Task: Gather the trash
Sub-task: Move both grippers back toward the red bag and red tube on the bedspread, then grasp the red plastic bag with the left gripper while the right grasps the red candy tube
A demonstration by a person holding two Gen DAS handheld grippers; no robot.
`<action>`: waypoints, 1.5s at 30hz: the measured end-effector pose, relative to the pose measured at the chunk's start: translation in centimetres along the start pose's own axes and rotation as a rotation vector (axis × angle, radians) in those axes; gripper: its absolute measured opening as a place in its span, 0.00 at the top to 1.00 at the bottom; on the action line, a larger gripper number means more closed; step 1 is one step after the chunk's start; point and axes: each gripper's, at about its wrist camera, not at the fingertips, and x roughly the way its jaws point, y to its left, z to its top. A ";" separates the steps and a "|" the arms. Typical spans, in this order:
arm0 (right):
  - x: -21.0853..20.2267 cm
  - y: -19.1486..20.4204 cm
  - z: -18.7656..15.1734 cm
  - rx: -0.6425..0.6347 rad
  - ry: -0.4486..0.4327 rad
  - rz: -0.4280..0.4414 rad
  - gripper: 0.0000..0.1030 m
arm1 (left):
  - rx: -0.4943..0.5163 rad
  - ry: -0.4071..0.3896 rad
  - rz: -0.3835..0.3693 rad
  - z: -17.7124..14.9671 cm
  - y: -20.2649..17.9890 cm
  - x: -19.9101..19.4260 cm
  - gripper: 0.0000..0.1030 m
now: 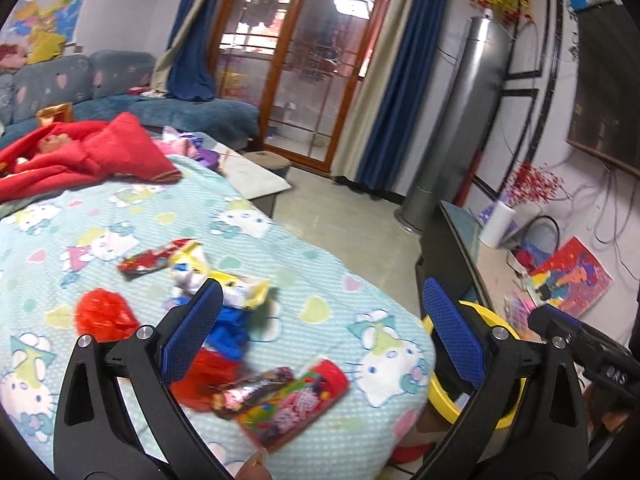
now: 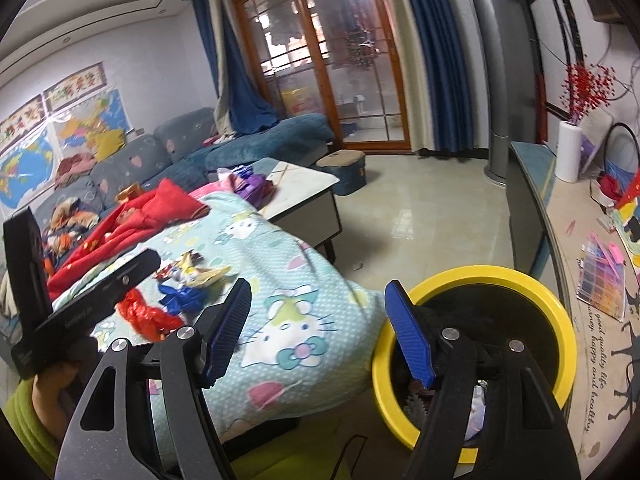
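Observation:
Several wrappers lie on a Hello Kitty blanket (image 1: 120,216): a red and pink candy packet (image 1: 296,404), a blue wrapper (image 1: 230,330), a crumpled red one (image 1: 106,314), a yellow-white bag (image 1: 236,282) and a red snack pack (image 1: 154,258). My left gripper (image 1: 322,312) is open and empty above them. A yellow bin (image 2: 472,356) with a black liner stands beside the blanket; it also shows in the left wrist view (image 1: 486,320). My right gripper (image 2: 318,310) is open and empty, its right finger over the bin's rim. The wrappers show in the right wrist view too (image 2: 180,300).
A red garment (image 1: 80,152) lies at the blanket's far end. A low table (image 2: 304,184) and a blue sofa (image 2: 256,144) stand beyond. A TV bench (image 2: 568,240) with clutter runs along the right wall. Tiled floor (image 2: 420,216) lies between.

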 end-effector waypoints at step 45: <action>10.4 11.6 -4.5 -0.055 0.360 0.113 0.30 | -0.357 0.114 0.177 -2.0 14.7 -0.1 0.12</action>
